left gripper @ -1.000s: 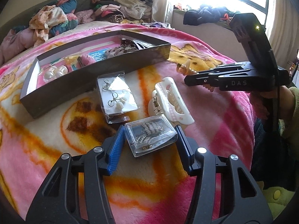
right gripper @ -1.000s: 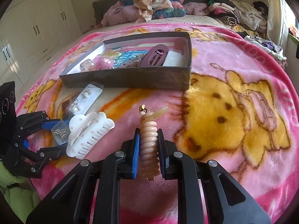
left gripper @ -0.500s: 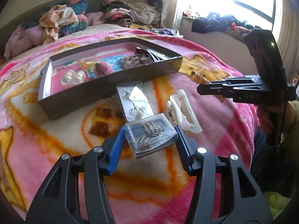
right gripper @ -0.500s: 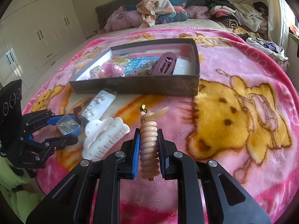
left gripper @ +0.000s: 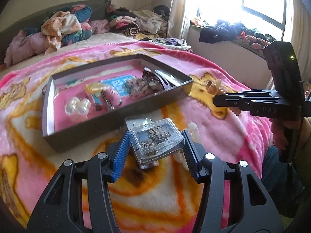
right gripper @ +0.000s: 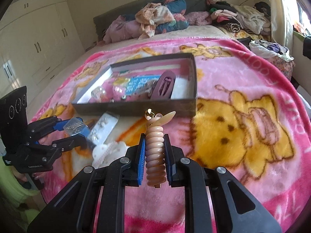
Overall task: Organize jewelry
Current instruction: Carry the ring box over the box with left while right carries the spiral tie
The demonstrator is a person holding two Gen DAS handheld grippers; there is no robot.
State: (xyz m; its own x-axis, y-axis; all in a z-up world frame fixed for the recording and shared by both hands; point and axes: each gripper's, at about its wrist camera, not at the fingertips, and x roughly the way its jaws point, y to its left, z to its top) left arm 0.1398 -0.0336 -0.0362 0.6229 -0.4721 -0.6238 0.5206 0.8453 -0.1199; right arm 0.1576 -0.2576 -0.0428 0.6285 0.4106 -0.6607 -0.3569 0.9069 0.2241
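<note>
Jewelry box of clear plastic (left gripper: 157, 142), with glittering chains inside, at lower middle of left wrist view, clamped between blue pads (left gripper: 120, 155) of left tongs (left gripper: 156, 156), partly closed, pressing on both sides, lifted above pink blanket (left gripper: 223, 128). In right wrist view, same left tongs (right gripper: 74, 134) at middle left of frame, with clear box (right gripper: 74, 128) between jaws.

Grey cardboard tray (left gripper: 81, 136) in upper left to middle of left wrist view, resting on blanket, just behind clear box. Inside: pearl piece (left gripper: 77, 106) at left, blue card (left gripper: 116, 85) in middle, dark hair clip (left gripper: 155, 77) at right end. In right wrist view, tray (right gripper: 136, 107) at upper middle, maroon clip (right gripper: 164, 86) inside near right end.

Flat packet of earrings (right gripper: 104, 127) lying on blanket just in front of tray, between left tongs and middle of frame. White claw clip (right gripper: 108, 151) below packet, partly hidden behind right tongs.

Ribbed beige hair clip (right gripper: 155, 161) at lower middle of right wrist view, squeezed upright between right tongs (right gripper: 155, 160), almost fully closed, tip pointing toward tray. In left wrist view, right tongs (left gripper: 219, 99) at middle right, beige clip (left gripper: 213, 86) sticking out, above blanket.

Pile of clothes (right gripper: 159, 19) at upper middle, far end of bed.
</note>
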